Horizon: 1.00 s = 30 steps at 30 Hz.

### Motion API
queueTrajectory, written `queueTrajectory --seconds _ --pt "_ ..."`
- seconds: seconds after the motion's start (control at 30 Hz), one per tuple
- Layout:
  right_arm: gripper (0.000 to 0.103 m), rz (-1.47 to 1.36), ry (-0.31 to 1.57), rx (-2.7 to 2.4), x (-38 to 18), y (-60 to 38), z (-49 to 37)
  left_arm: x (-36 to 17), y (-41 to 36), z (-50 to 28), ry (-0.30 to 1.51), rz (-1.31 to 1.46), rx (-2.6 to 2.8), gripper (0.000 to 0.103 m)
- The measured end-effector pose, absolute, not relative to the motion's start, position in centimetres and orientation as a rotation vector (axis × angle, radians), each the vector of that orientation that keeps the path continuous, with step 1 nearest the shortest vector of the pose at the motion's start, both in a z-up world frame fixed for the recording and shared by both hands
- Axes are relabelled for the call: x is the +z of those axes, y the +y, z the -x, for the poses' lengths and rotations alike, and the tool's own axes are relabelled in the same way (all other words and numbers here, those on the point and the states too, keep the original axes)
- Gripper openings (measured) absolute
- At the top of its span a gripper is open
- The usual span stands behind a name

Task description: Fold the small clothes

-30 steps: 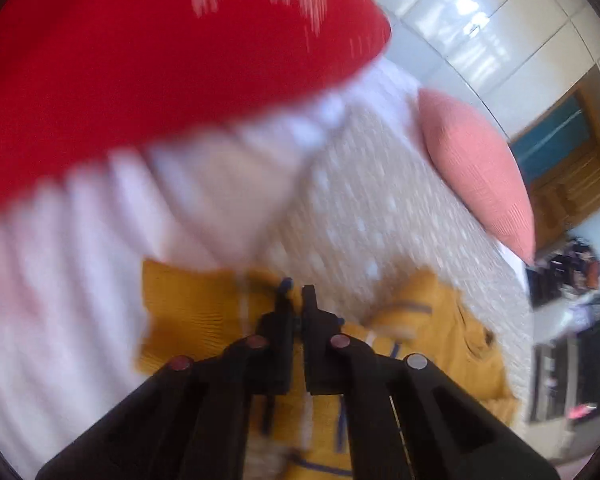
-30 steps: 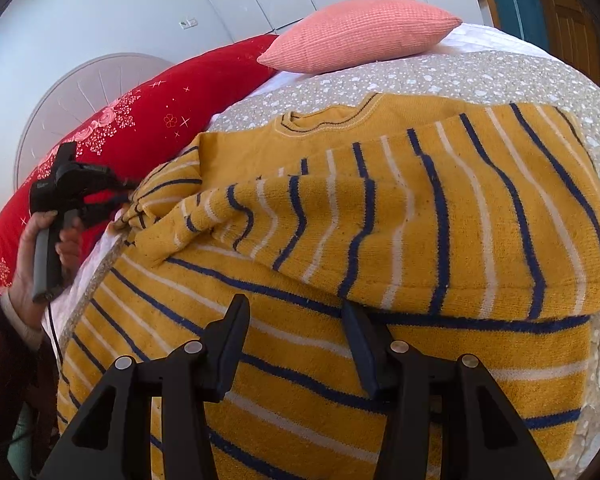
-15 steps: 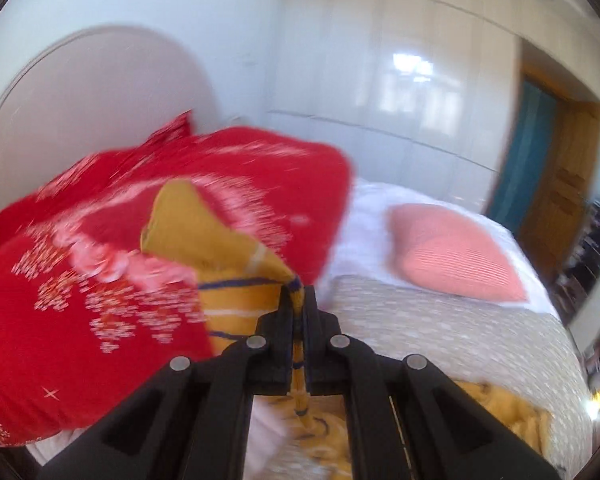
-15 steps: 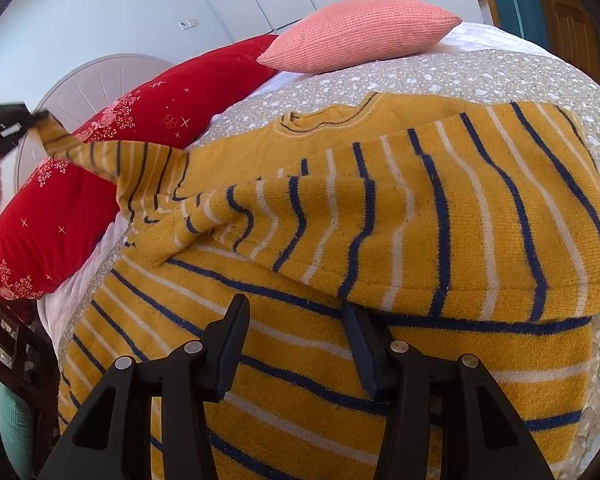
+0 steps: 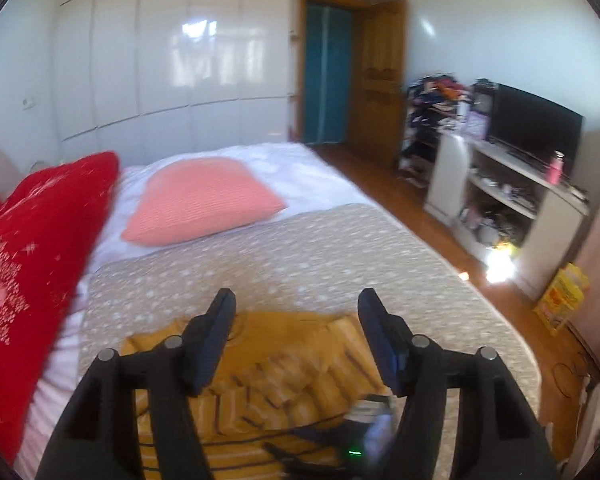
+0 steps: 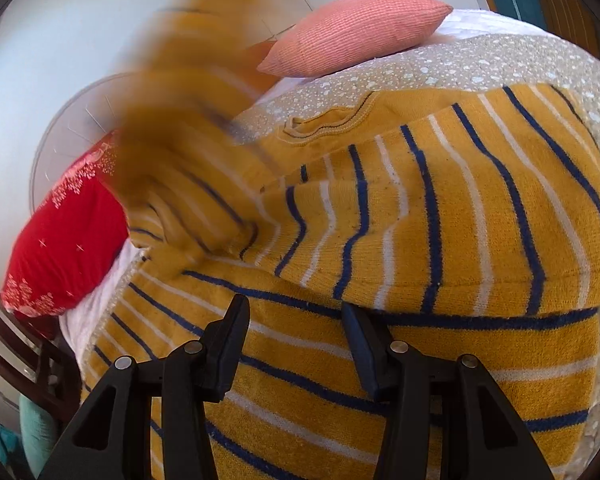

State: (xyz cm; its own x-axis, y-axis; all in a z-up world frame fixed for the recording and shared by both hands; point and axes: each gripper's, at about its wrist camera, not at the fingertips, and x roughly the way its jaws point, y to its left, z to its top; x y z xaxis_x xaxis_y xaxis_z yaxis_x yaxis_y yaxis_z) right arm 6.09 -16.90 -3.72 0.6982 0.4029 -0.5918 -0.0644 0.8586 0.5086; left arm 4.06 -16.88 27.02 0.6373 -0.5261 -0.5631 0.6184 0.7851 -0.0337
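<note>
Sweater (image 6: 440,208) lies flat on the bed (image 5: 300,248) so it folds easily, one sleeve (image 6: 188,128) blurry above it, and both tongs, left (image 5: 296,344) and right (image 6: 296,340), are spread wide, holding nothing.

A bed (image 5: 340,248) with a grey speckled cover fills the middle of the room, with a white sheet (image 5: 284,168) showing at its head. A pink pillow (image 5: 204,200) lies on the sheet, and a red patterned pillow (image 5: 32,248) lies beside it against the pale rounded headboard (image 6: 72,120). Glossy white wardrobe doors (image 5: 172,72) line the far wall and reflect bright window light. Beside them stands a teal door (image 5: 326,76) in a wooden frame (image 5: 380,80). The floor (image 5: 384,184) is warm brown wood. Along the side wall a white shelf unit (image 5: 512,208) carries a black television (image 5: 536,124) and a pink bottle (image 5: 556,166).
</note>
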Motion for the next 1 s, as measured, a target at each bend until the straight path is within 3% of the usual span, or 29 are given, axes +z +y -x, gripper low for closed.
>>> queueTrajectory --seconds 0.17,0.37,0.6,0.77,0.83,0.87,0.93,1.0 --pt "0.051 -0.507 0.751 0.284 -3.8 -17.1 -5.9 27.5 -16.0 -2.4 0.556 -0.161 -0.587 0.082" --pt "0.051 -0.531 0.747 0.292 -3.8 -17.6 -5.7 22.0 -9.3 -2.4 0.577 -0.114 -0.4 0.084" --pt "0.051 -0.524 0.758 0.292 -4.0 -17.8 -6.0 8.8 0.5 -3.5 0.681 0.047 -0.159 0.084" --pt "0.051 -0.522 0.766 0.288 -4.0 -17.6 -6.2 2.2 5.4 -4.6 0.764 0.196 -0.101 0.084" --pt "0.051 -0.518 0.769 0.283 -3.9 -17.4 -6.3 1.1 7.0 -5.0 0.794 0.307 -0.165 0.086" --pt "0.051 -0.516 0.77 0.281 -3.9 -17.3 -6.3 1.1 7.9 -5.2 0.787 0.37 -0.21 0.094" --pt "0.051 -0.519 0.771 0.277 -3.8 -17.3 -6.3 0.8 8.8 -5.2 0.769 0.432 -0.279 0.1" --pt "0.051 -0.524 0.771 0.272 -3.8 -17.3 -6.3 0.7 9.2 -4.8 0.745 0.457 -0.299 0.1"
